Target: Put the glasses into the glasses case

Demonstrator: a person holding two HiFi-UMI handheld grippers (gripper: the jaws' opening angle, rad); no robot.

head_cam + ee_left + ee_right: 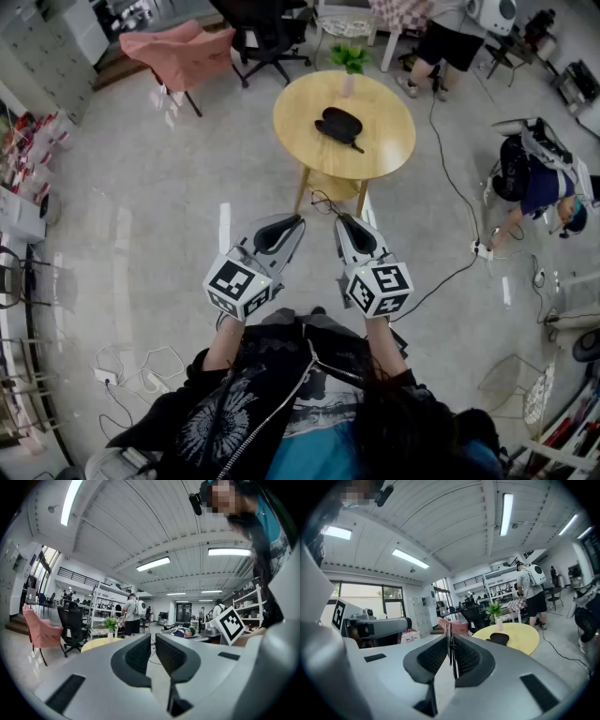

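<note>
While well short of the table (380,103), left gripper (153,643): jaws slightly parted, empty.
Right gripper (450,644): jaws pressed together, nothing gripped.
Glasses case (338,124): dark, mid-tabletop; glasses not separable from it at this range.
Risk: a misjudged grab could shove the case off the edge or pinch a lens.

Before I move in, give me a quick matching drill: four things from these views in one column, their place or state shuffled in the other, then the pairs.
1. left gripper
2. right gripper
3. glasses case
4. potted plant

A. lies near the middle of the round yellow table
B. jaws shut on what looks like the thin frame of the glasses
C. stands at the table's far edge
D. jaws slightly apart, nothing between them

Pairs: 1-D, 2-B, 3-A, 4-C.
</note>
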